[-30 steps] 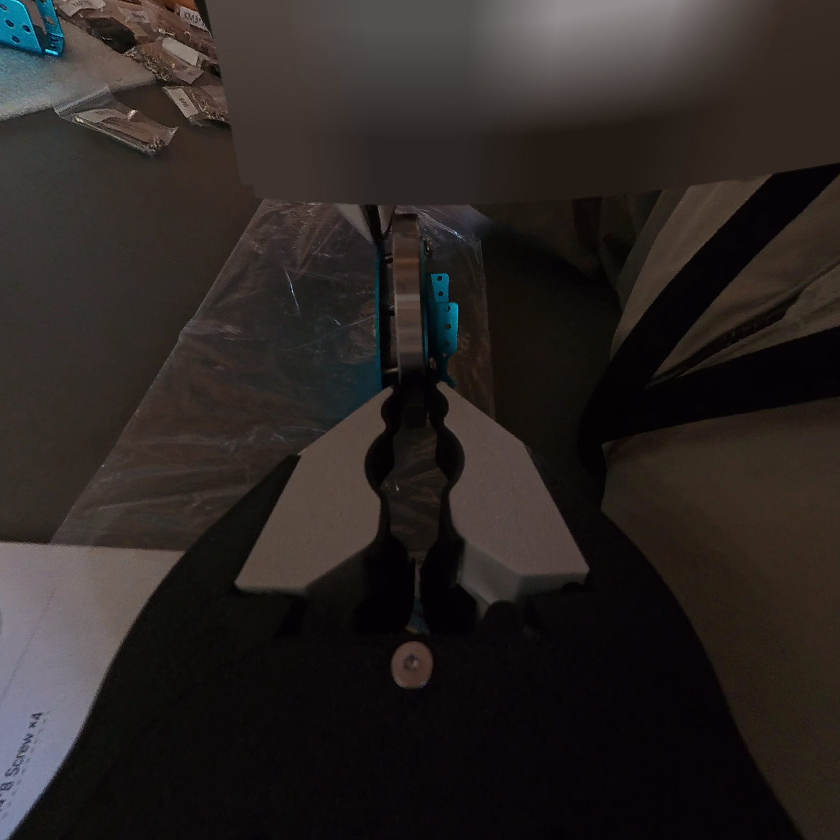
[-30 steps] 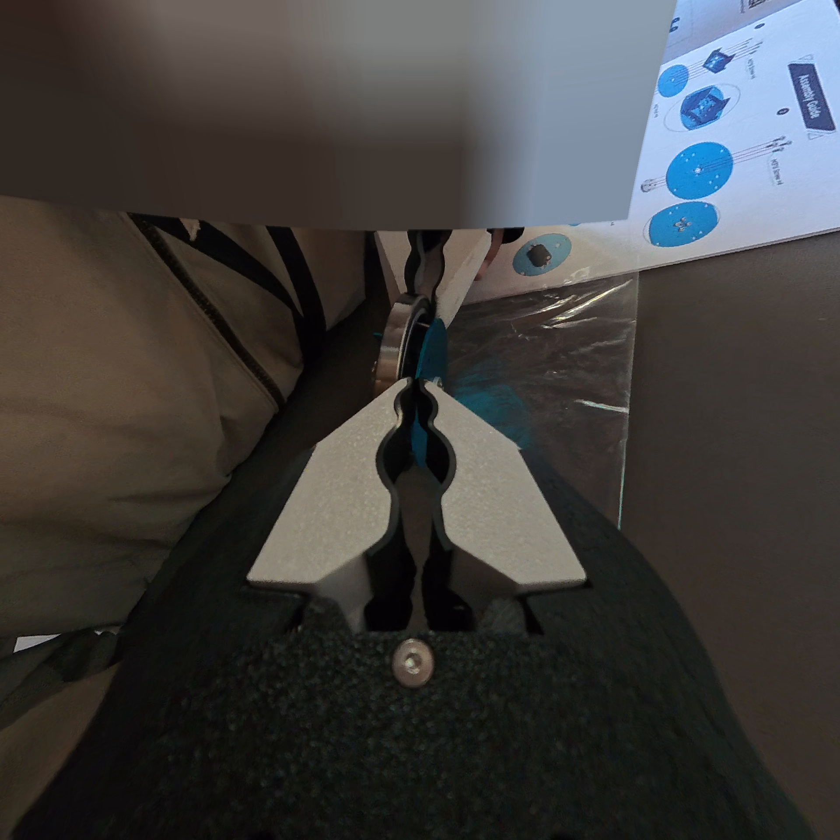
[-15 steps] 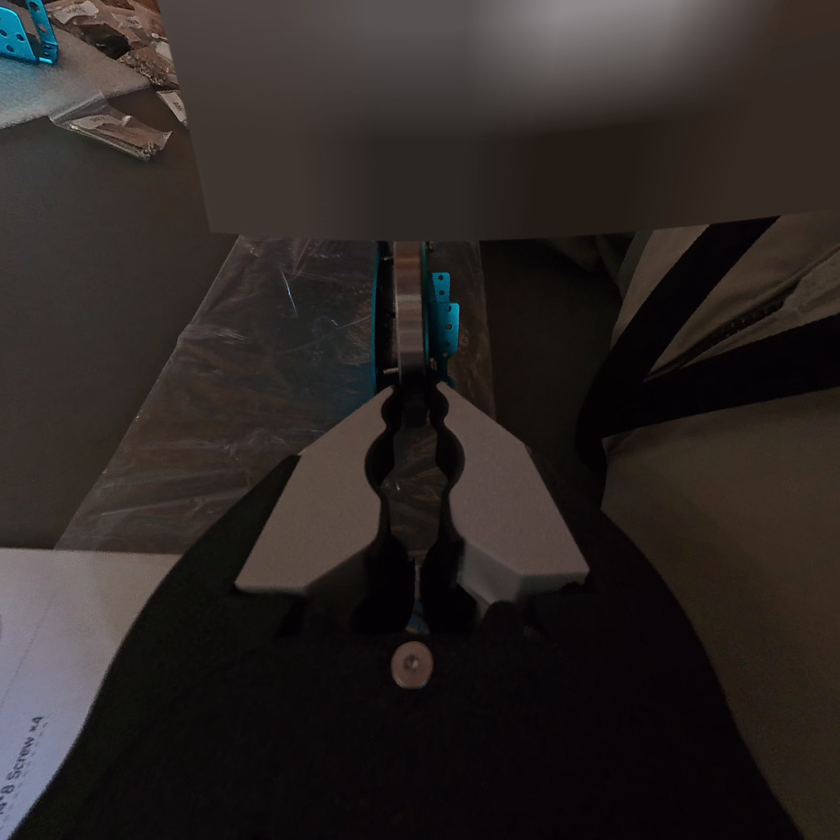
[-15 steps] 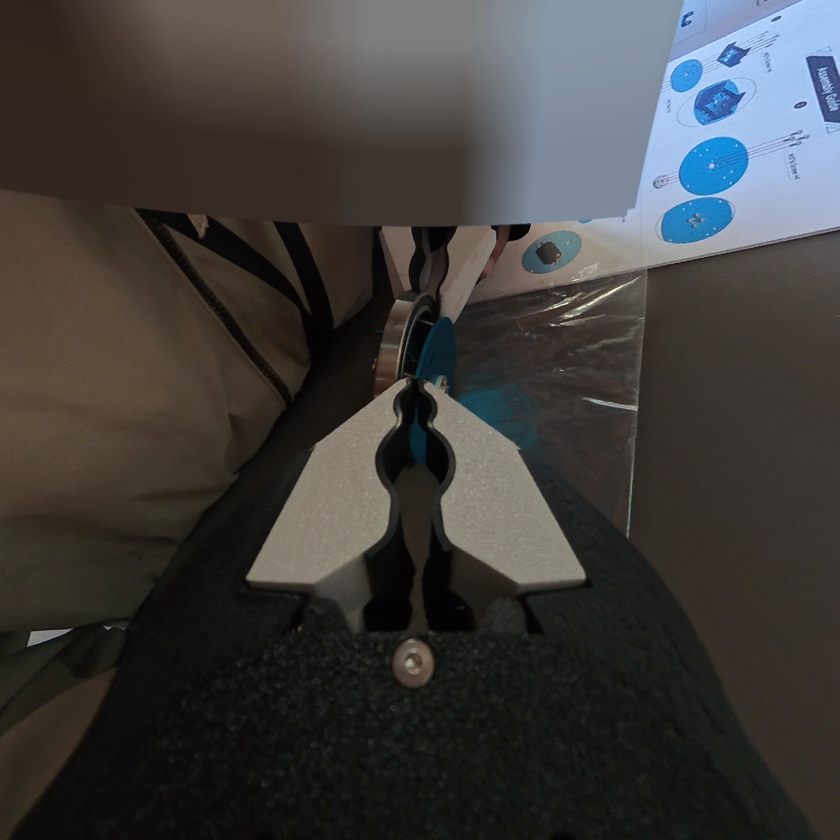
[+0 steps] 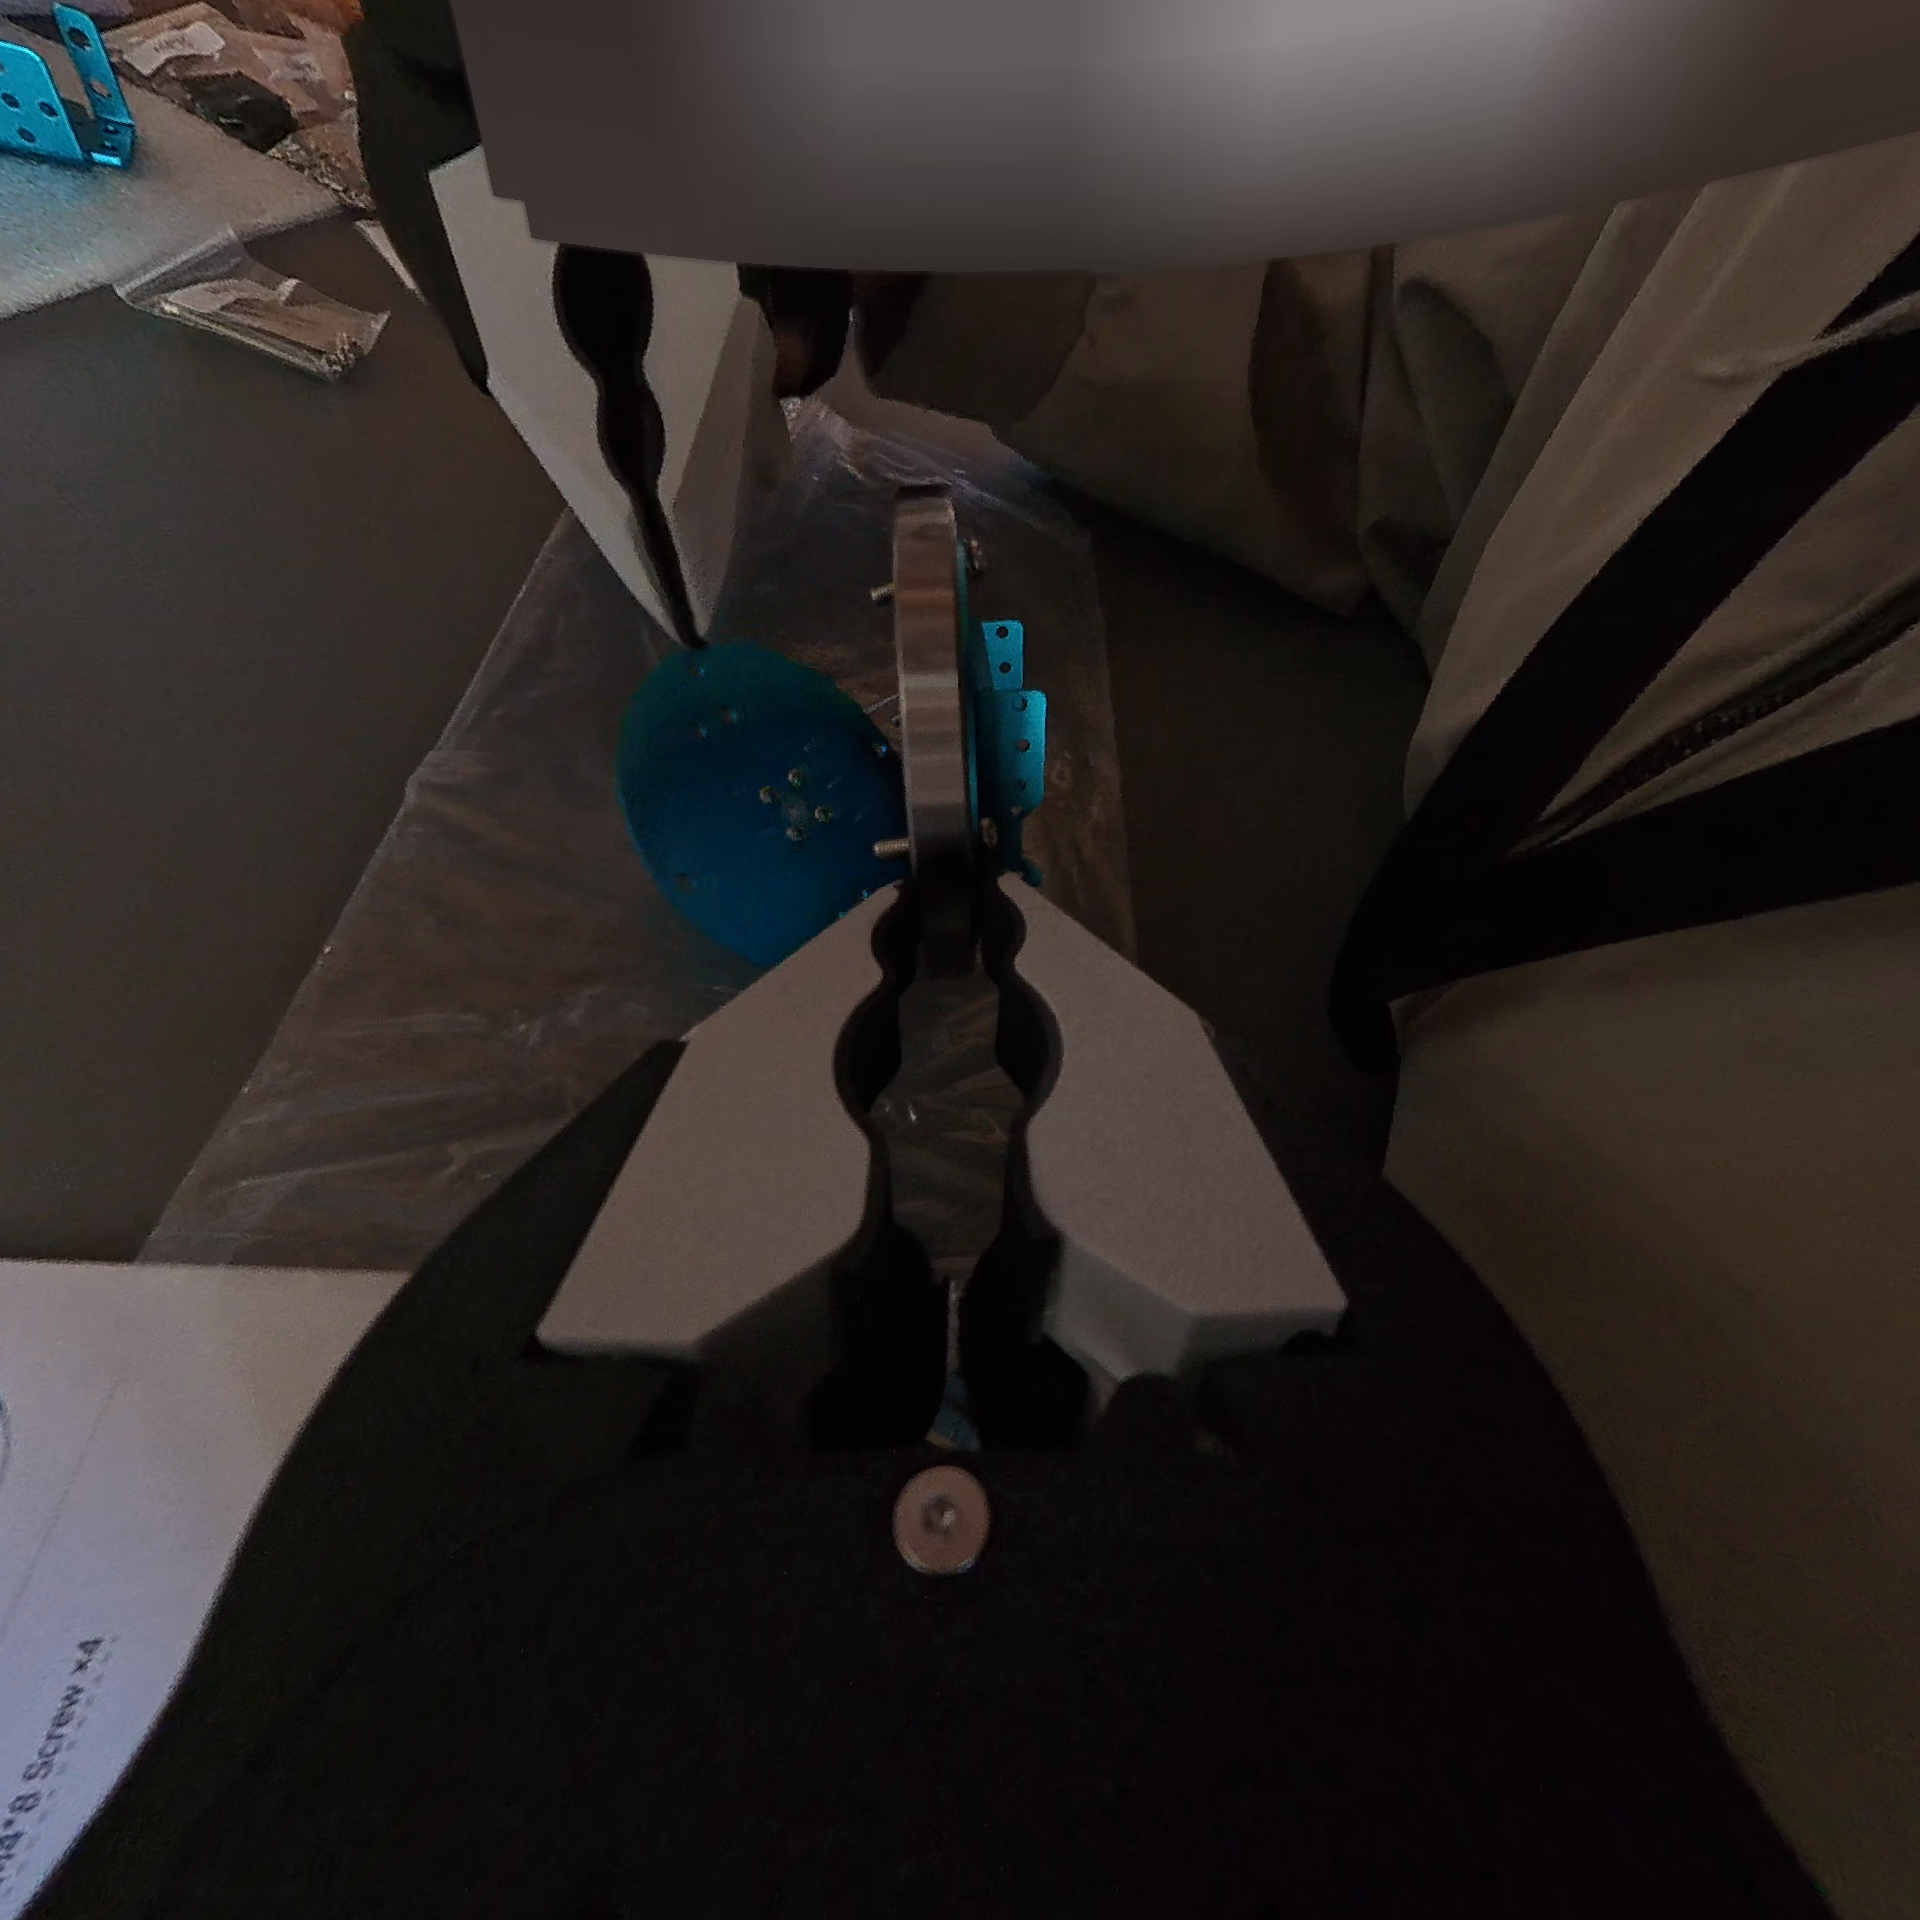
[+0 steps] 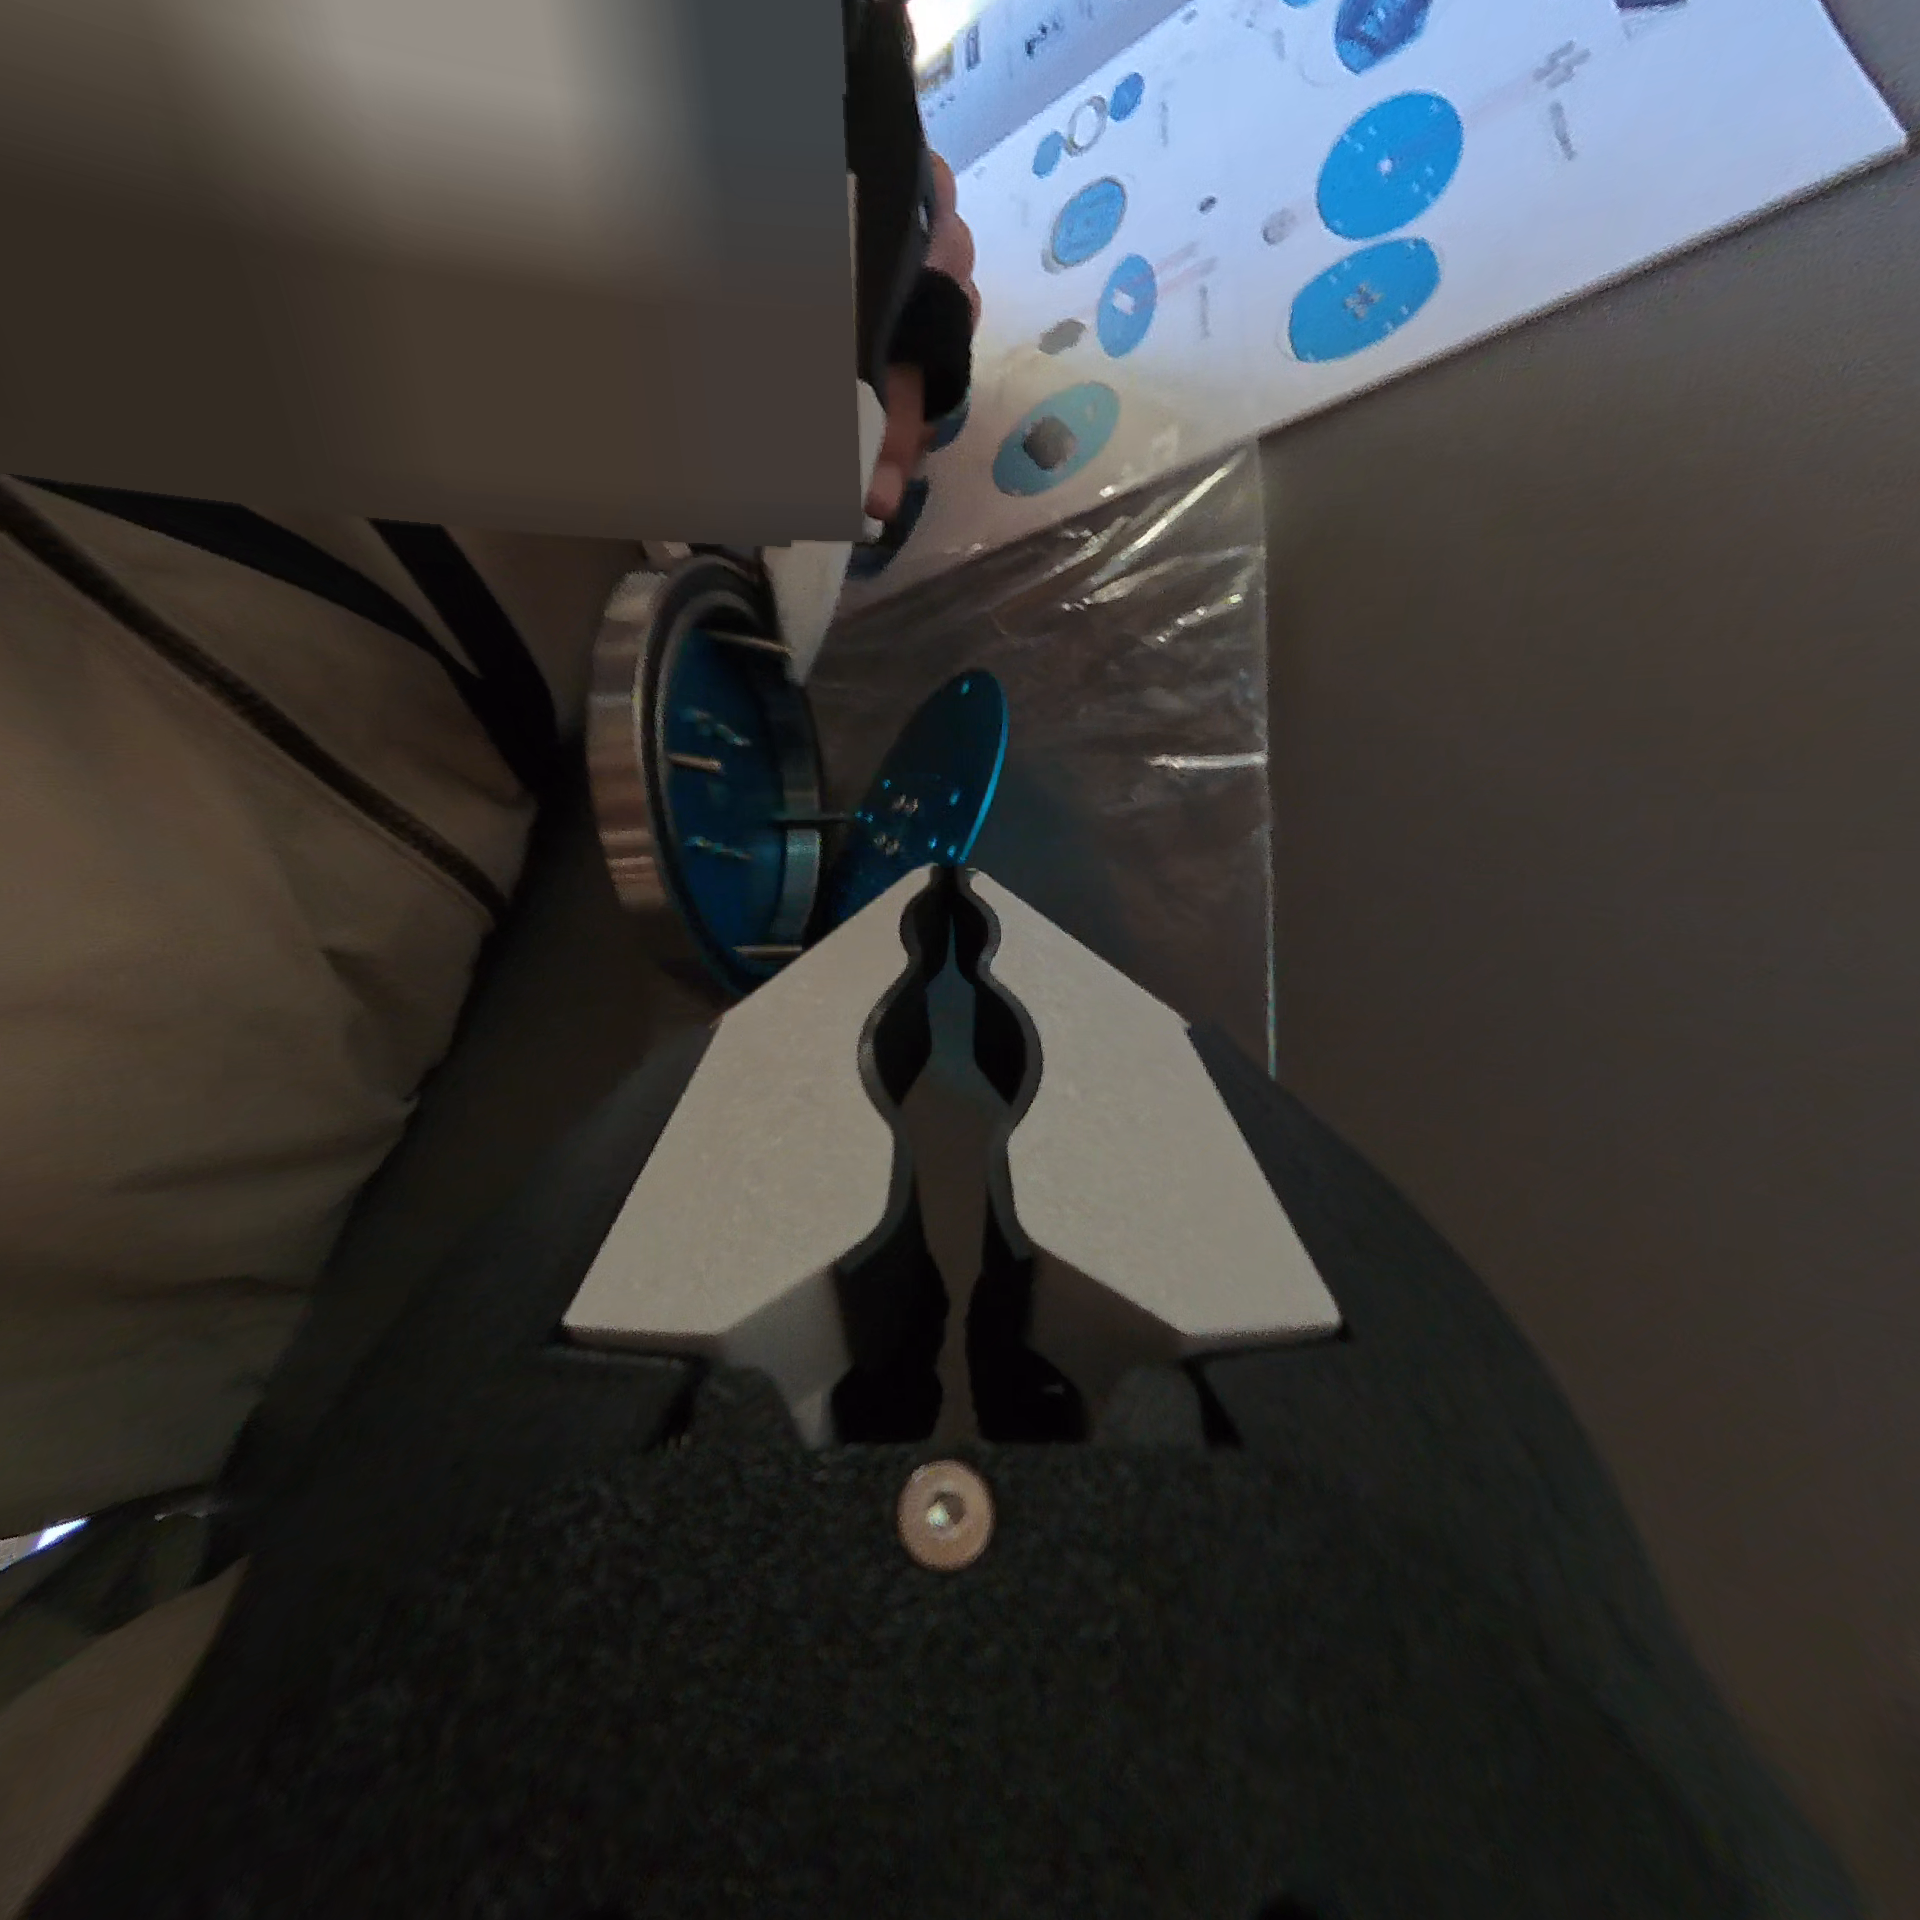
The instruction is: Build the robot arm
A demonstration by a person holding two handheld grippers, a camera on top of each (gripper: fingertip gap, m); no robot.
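Note:
My left gripper [image 5: 951, 883] is shut on the rim of a silver ring [image 5: 928, 675] that stands on edge, with a blue plate and blue brackets [image 5: 1013, 727] fixed on its far side. In the right wrist view the ring [image 6: 623, 769] has a blue plate [image 6: 717, 790] inside it with screws sticking out. My right gripper [image 6: 945, 873] is shut on the edge of a round blue disc [image 6: 935, 779] with small holes. The disc [image 5: 748, 800] tilts away from the ring, and a gap shows between them. The right gripper [image 5: 681, 623] hangs above the disc in the left wrist view.
A clear plastic bag [image 5: 468, 935] lies on the dark table under the parts. A printed sheet with blue drawings [image 6: 1455, 208] lies beyond it. A person's beige garment [image 5: 1662, 1143] is close beside the ring. Small bags of hardware [image 5: 260, 312] and a blue bracket [image 5: 52, 104] lie far left. The grippers' ends are close to 8 centimetres from one another.
The blue disc was pressed flat against the ring. My right gripper has now drawn it away and tilted it, opening a gap. The left gripper still holds the ring.

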